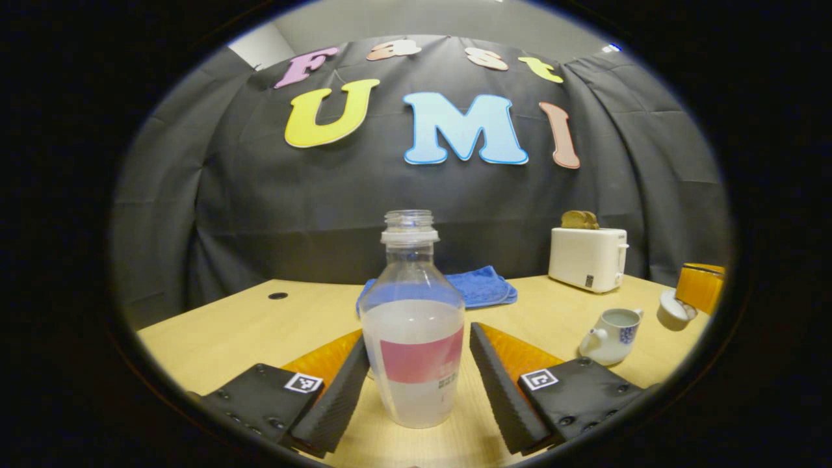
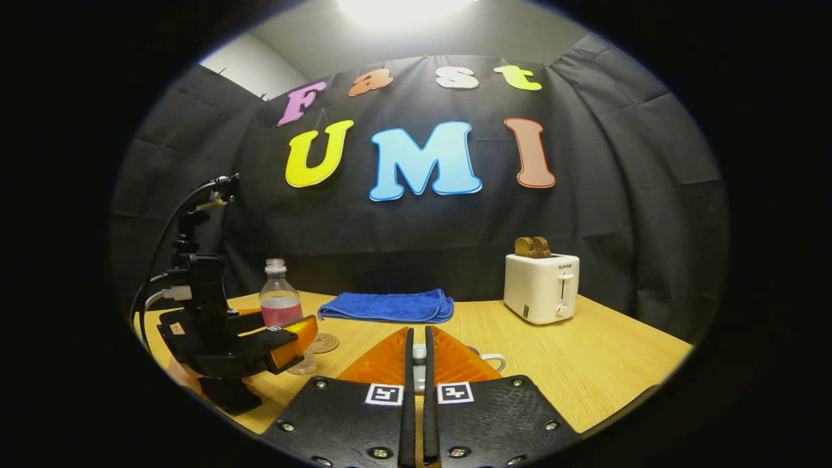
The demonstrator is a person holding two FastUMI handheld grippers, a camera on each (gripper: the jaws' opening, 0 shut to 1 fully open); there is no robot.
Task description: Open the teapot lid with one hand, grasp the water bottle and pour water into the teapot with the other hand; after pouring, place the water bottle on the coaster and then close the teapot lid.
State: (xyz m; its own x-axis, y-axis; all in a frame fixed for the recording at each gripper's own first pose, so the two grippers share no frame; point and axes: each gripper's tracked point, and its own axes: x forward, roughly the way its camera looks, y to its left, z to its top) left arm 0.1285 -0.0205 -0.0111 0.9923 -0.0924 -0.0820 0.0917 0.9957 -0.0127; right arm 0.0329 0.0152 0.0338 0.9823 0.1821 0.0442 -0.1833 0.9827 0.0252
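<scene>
The left gripper [image 1: 412, 383] has its fingers spread to either side of the bottle [image 1: 413, 325], which stands uncapped on the bench [image 1: 214, 338] with a gap on the right and the left finger near or touching, so it looks set down or about to be gripped. The right gripper [image 2: 416, 370] has its fingers closed on the lid [image 2: 419, 354], probably by the knob, though little of it shows between them; in the left gripper view it is held up beside the open teapot [image 1: 611, 335], keeping the mouth free for pouring. The coaster [image 2: 324, 342] lies just beside the bottle. Farther back lie a blue cloth [image 2: 387, 305] and a toaster [image 2: 541, 288] with bread, before the black cloth wall.
</scene>
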